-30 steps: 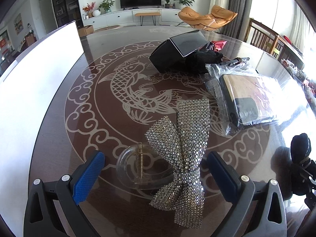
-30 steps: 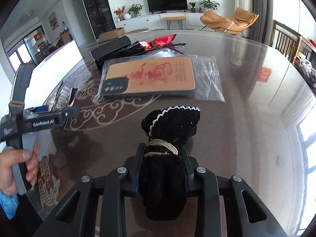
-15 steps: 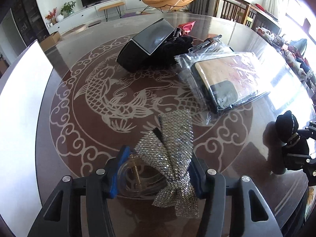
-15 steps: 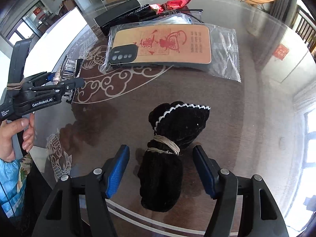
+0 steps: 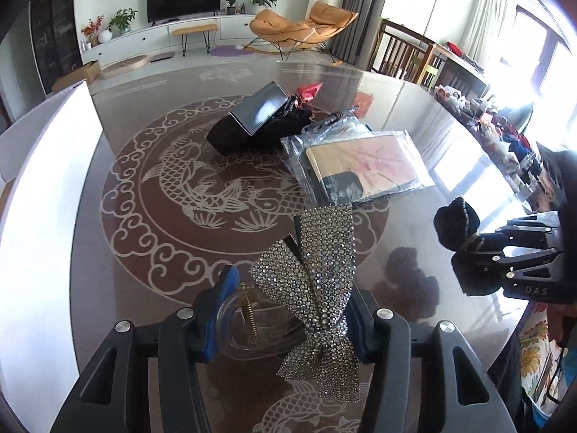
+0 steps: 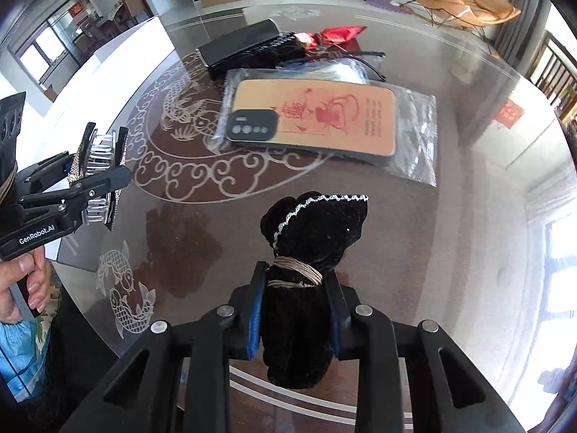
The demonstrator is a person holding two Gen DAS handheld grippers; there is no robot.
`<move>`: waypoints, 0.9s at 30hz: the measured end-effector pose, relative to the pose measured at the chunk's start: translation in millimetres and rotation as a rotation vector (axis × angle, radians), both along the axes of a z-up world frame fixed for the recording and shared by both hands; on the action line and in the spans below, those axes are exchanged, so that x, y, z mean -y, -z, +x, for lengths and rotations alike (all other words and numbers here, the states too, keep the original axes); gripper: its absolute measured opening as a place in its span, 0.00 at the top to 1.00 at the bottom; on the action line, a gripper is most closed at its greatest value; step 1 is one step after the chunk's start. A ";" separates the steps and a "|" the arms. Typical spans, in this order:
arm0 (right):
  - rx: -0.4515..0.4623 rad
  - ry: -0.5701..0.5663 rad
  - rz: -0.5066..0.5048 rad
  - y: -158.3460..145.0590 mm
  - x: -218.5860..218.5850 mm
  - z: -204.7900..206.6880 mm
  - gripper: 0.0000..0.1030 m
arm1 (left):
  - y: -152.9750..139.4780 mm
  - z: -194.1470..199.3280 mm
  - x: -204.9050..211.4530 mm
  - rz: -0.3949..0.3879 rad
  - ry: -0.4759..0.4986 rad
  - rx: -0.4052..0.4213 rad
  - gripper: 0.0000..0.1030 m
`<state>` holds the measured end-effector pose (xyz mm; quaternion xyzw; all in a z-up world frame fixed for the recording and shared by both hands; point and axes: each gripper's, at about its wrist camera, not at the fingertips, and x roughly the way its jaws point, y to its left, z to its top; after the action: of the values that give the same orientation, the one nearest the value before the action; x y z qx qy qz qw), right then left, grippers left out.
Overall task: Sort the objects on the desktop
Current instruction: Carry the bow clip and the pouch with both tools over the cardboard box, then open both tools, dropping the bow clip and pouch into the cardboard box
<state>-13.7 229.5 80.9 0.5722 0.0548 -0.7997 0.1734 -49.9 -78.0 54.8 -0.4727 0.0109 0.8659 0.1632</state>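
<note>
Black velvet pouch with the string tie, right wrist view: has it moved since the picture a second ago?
Yes. The black velvet pouch has come up off the glass-topped table: it rested there before and now hangs above its reflection, clamped in the closing right hand-held gripper.

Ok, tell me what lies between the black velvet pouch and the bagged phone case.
Nothing: only bare, patterned table separates the black velvet pouch from the bagged phone case, as the right wrist view shows.
</note>
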 end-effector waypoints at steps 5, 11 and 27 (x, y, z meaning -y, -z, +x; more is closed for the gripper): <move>-0.070 -0.082 -0.056 -32.2 60.4 -7.9 0.72 | -44.8 13.3 56.4 0.041 -0.071 -0.067 0.48; -0.158 -0.260 -0.188 -85.4 180.0 -15.3 0.72 | -89.7 21.4 167.9 0.003 -0.232 -0.131 0.48; -0.186 -0.552 -0.224 -42.5 457.7 -16.0 0.65 | -18.0 14.8 385.4 -0.169 -0.579 0.090 0.48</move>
<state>-29.7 -228.2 123.3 0.4374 0.1352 -0.7724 0.4402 -35.1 -463.4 72.8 -0.5060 -0.0598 0.8506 -0.1301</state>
